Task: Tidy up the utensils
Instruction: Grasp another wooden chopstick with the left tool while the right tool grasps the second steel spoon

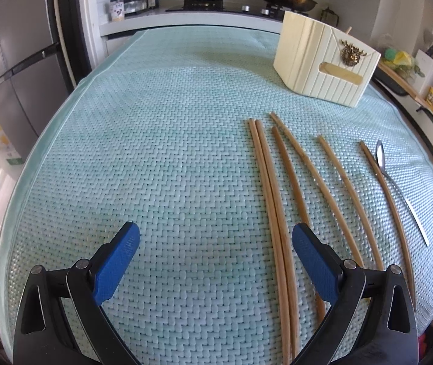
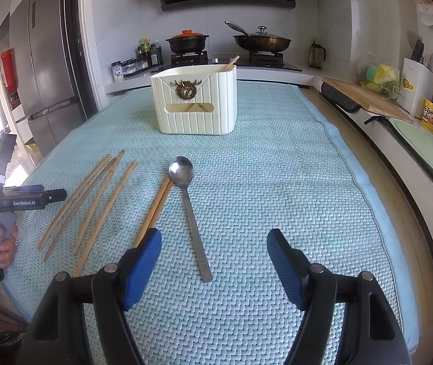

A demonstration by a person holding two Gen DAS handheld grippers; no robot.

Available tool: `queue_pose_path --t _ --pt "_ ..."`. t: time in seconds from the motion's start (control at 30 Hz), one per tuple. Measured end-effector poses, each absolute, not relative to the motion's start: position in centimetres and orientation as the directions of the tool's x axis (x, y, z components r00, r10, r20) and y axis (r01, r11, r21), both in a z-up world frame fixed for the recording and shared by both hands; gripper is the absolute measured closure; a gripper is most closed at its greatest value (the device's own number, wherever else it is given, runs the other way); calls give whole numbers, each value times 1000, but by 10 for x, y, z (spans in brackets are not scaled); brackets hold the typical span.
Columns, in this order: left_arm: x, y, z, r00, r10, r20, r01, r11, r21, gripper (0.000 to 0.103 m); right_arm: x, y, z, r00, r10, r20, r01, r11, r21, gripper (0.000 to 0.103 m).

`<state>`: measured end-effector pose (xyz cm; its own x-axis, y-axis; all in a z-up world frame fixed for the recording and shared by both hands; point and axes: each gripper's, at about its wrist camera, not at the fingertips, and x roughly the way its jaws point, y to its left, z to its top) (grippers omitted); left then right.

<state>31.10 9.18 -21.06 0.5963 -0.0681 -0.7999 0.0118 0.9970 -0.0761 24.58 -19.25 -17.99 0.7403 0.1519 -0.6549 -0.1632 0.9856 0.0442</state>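
**Utensils laid out on the mat**

The spoon lies lengthwise on the green mat, bowl toward the white holder, with chopsticks fanned alongside to its left. Left gripper and right gripper both gape wide, holding nothing

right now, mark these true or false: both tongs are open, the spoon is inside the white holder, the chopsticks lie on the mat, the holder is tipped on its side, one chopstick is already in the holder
1. Both tongs, left and right, are open: true.
2. The spoon is inside the white holder: false, it lies on the mat.
3. The chopsticks lie on the mat: true.
4. The holder is tipped on its side: false, it stands upright.
5. One chopstick is already in the holder: true, its tip sticks out of the top.
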Motion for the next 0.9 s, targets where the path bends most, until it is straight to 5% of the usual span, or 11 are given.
queue_pose_path --t 0.9 --pt "343 95 -217 575 -65 -816 17 998 -68 1 276 -182 -217 635 145 -759 -225 974 -2 30"
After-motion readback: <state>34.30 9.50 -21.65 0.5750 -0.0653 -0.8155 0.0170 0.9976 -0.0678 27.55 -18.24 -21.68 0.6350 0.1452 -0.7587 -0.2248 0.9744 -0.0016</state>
